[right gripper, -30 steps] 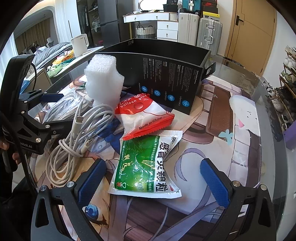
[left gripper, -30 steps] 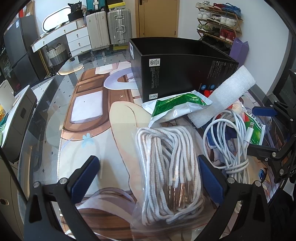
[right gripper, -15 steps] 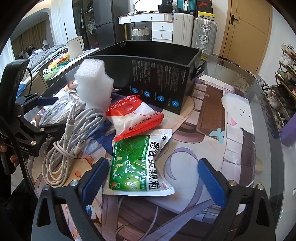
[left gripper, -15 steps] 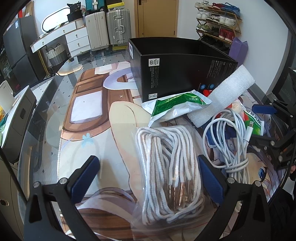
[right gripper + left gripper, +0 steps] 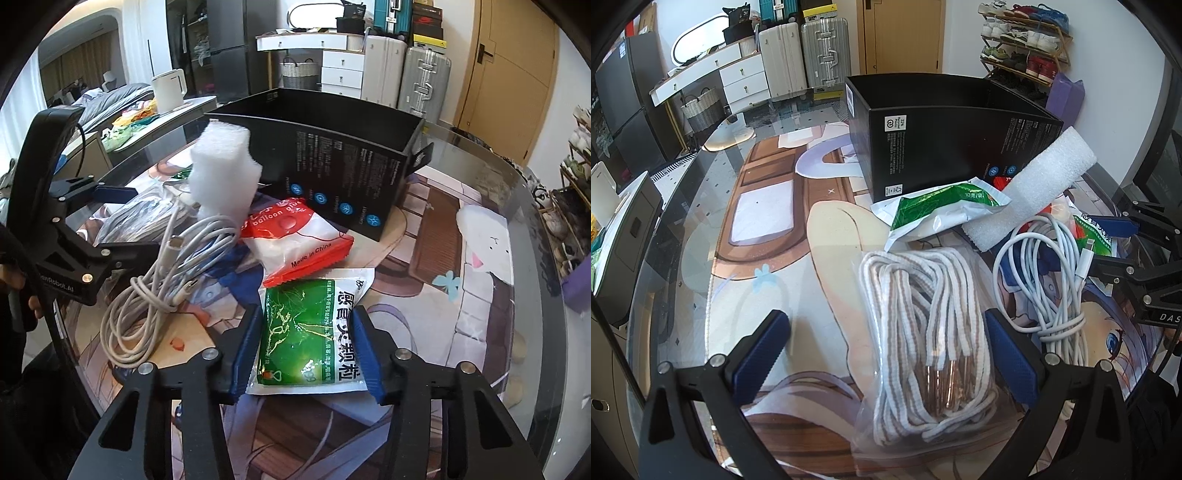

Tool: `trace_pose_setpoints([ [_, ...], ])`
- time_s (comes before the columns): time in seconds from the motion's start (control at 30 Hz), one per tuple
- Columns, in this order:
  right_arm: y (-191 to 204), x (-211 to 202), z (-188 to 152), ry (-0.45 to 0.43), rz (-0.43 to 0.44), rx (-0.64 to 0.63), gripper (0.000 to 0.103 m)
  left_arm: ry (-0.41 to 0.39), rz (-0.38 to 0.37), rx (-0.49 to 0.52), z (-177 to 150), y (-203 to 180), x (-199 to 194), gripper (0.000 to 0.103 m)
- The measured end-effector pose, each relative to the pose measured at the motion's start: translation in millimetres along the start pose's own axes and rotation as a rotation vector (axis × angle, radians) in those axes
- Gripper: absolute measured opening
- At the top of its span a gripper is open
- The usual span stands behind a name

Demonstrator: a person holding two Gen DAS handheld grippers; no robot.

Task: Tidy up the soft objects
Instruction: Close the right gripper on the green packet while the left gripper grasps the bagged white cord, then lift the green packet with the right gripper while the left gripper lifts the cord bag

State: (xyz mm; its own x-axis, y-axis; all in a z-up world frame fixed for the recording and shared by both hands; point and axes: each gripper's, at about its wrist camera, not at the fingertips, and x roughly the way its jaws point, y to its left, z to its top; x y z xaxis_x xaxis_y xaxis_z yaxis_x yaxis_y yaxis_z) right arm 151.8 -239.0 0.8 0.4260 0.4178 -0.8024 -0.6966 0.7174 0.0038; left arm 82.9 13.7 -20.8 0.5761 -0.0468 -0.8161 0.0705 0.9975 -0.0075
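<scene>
In the right wrist view, my right gripper [image 5: 308,349] has its blue pads against both sides of a green medicine packet [image 5: 310,332] on the table. Behind it lie a red and white balloon packet [image 5: 297,240], a coiled white cable [image 5: 166,273], a white foam block [image 5: 225,173] and an open black box [image 5: 332,147]. In the left wrist view, my left gripper [image 5: 886,354] is open, its pads either side of a clear bag of striped laces [image 5: 923,325]. A second green packet [image 5: 938,210], the foam block [image 5: 1038,188], the cable [image 5: 1049,280] and the box [image 5: 945,136] lie beyond.
The round glass table [image 5: 683,258] has an illustrated mat [image 5: 461,258]. A black printer [image 5: 624,236] stands beside its left edge. Suitcases [image 5: 823,48], a white dresser [image 5: 738,74] and a shoe rack [image 5: 1023,40] stand further back.
My right gripper has closed from wide open onto the green medicine packet. The left gripper and the bag of laces have not moved.
</scene>
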Motion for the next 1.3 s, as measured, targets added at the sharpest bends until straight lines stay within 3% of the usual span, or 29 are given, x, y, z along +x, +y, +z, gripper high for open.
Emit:
trace_pose_setpoints([
  [0.1,0,-1,0,0.002,0.008,-0.004,0.046,-0.006,-0.008,0.008,0,-2,-2,0.101],
  [0.4,-5,-8,-6,0.019,-0.001,-0.045,0.045,-0.030,-0.051,0.059,-1,-10,-11,0.075],
  [0.47,-7,-10,-6,0.019,-0.004,-0.046,0.045,-0.033,-0.058,0.067,-1,-11,-13,0.063],
  [0.57,-9,-14,-7,0.015,-0.009,-0.046,0.045,-0.035,-0.065,0.070,-1,-12,-15,0.052],
  [1.07,-7,-23,-10,0.002,0.002,-0.065,0.045,-0.073,-0.085,0.043,4,-8,-26,0.046],
  [1.3,-9,-39,-5,-0.074,0.012,-0.052,0.045,-0.120,-0.089,0.016,8,-4,-38,0.046],
])
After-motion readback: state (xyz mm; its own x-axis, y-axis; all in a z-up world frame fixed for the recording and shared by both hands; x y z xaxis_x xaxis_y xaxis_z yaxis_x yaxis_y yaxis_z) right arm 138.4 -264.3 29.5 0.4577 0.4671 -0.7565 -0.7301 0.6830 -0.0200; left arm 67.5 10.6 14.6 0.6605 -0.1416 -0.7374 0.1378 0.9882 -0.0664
